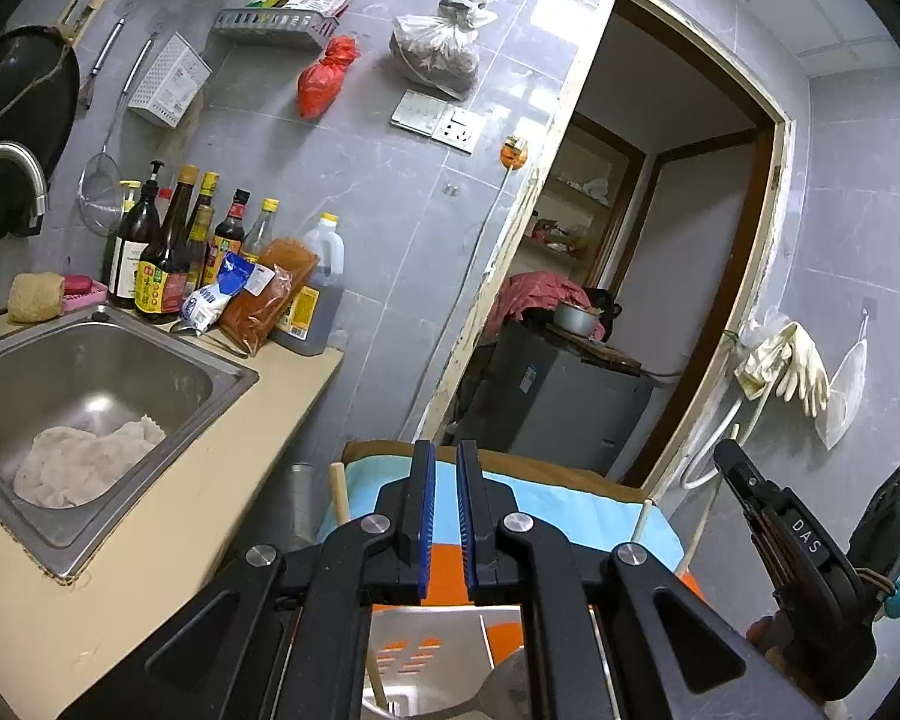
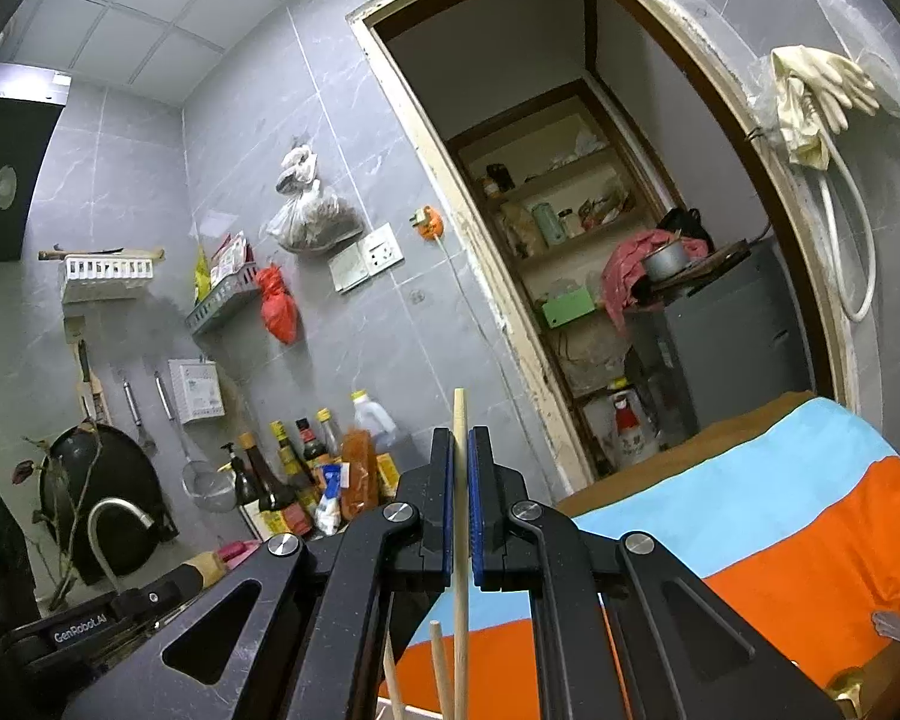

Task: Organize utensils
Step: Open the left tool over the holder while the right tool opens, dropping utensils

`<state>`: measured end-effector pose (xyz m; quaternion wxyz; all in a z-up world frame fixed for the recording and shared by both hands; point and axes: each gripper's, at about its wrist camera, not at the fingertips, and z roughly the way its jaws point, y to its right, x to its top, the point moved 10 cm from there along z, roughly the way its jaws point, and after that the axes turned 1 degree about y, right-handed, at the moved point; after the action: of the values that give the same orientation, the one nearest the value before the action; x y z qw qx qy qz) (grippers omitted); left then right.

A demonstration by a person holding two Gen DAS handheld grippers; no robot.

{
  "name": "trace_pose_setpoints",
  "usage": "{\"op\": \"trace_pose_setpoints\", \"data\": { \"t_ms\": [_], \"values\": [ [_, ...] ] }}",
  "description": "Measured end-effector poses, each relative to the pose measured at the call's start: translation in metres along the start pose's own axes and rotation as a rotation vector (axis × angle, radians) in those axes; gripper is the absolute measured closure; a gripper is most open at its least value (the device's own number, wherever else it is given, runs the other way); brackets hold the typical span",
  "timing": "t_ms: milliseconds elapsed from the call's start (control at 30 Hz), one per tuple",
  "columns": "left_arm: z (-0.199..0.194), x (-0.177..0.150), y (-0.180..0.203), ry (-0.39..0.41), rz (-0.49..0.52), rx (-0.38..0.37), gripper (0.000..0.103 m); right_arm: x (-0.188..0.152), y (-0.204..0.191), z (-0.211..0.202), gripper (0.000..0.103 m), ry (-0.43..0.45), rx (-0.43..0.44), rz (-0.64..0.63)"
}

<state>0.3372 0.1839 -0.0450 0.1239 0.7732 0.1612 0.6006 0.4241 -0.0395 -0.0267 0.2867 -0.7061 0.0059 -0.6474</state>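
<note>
My right gripper (image 2: 461, 468) is shut on a wooden chopstick (image 2: 460, 516) that stands upright between its blue pads, its tip rising above the fingers. Two more chopsticks (image 2: 441, 672) stick up below it at the bottom edge. My left gripper (image 1: 447, 498) has its jaws nearly closed with a narrow gap and nothing between them. Below it stand a white utensil holder (image 1: 399, 705) with a chopstick (image 1: 377, 687) and a grey spoon-like utensil (image 1: 501, 687). The right gripper's body (image 1: 810, 564) shows at the right of the left wrist view. All hover over a blue and orange cloth (image 2: 780, 516).
A steel sink (image 1: 90, 384) with a white rag lies left in a beige counter (image 1: 168, 540), with sauce bottles (image 1: 168, 252) behind it. A wok, strainer and shelves hang on the grey tiled wall. An open doorway (image 1: 630, 240) leads to a fridge and shelves. Rubber gloves (image 1: 792, 366) hang at right.
</note>
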Motion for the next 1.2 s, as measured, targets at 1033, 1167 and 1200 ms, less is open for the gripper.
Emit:
{"op": "trace_pose_setpoints", "data": {
  "t_ms": [1033, 1167, 1200],
  "values": [
    [-0.03, 0.001, 0.14, 0.04, 0.131, -0.016, 0.001, 0.081, 0.067, -0.07, 0.009, -0.085, -0.02, -0.118],
    [-0.029, -0.009, 0.169, 0.035, 0.177, -0.016, 0.0, 0.094, 0.086, -0.085, 0.002, -0.085, -0.05, -0.147],
    [-0.028, -0.013, 0.177, 0.033, 0.187, -0.018, 0.0, 0.098, 0.092, -0.089, 0.002, -0.084, -0.058, -0.154]
  ]
}}
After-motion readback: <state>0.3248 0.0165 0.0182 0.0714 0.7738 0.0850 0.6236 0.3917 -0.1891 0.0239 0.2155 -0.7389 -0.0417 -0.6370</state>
